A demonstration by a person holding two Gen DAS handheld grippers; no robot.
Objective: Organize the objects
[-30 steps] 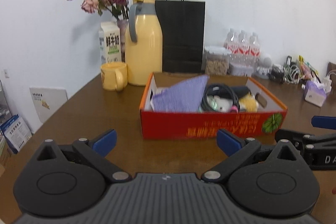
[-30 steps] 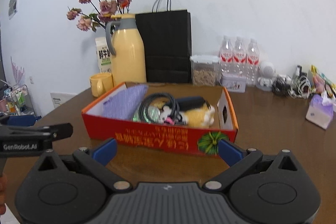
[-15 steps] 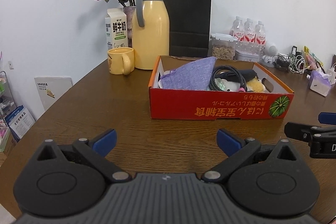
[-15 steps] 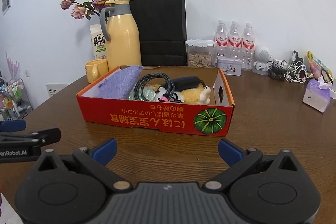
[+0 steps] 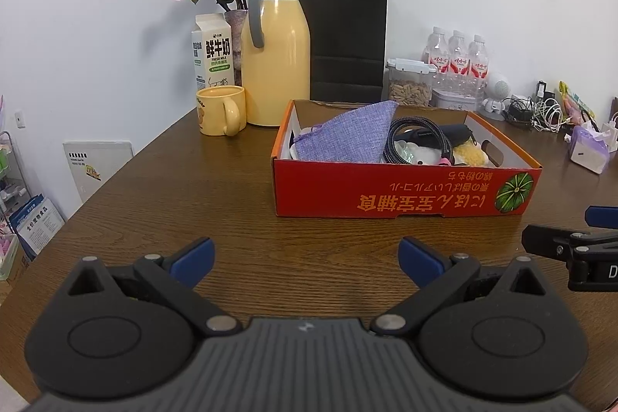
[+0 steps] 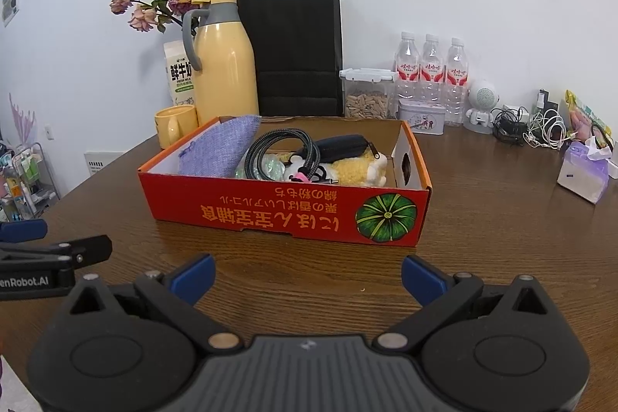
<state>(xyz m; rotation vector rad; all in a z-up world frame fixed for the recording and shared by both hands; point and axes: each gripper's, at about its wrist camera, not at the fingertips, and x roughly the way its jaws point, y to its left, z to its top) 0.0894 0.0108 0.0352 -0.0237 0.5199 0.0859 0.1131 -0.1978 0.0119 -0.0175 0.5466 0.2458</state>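
Left wrist view first: nearest me, my left gripper [image 5: 305, 259] has its jaws spread wide with only bare wooden table [image 5: 185, 188] between them, pinching nothing and touching nothing; my right gripper [image 6: 307, 275] is just as wide and just as empty, hanging over the near edge of the table; each shows at the side of the other's view, so I judge the two are level and near each other.

Beyond them, toward the middle of the table, sits the red cardboard box [image 6: 270, 211]; it already holds a purple cloth pouch [image 5: 347, 139] at its left end, a coiled braided cable [image 6: 278, 151], a dark zip case [image 6: 340, 145] and a yellow plush toy [image 6: 359, 170] toward its right end; nothing loose lies on the table in front of it, so I judge the sorting is either nearly finished or about to start from the box, and I cannot tell which.

Along the far edge stand a yellow mug [image 5: 220, 111], a yellow thermos [image 5: 276, 64] and a black paper bag [image 5: 347, 33].
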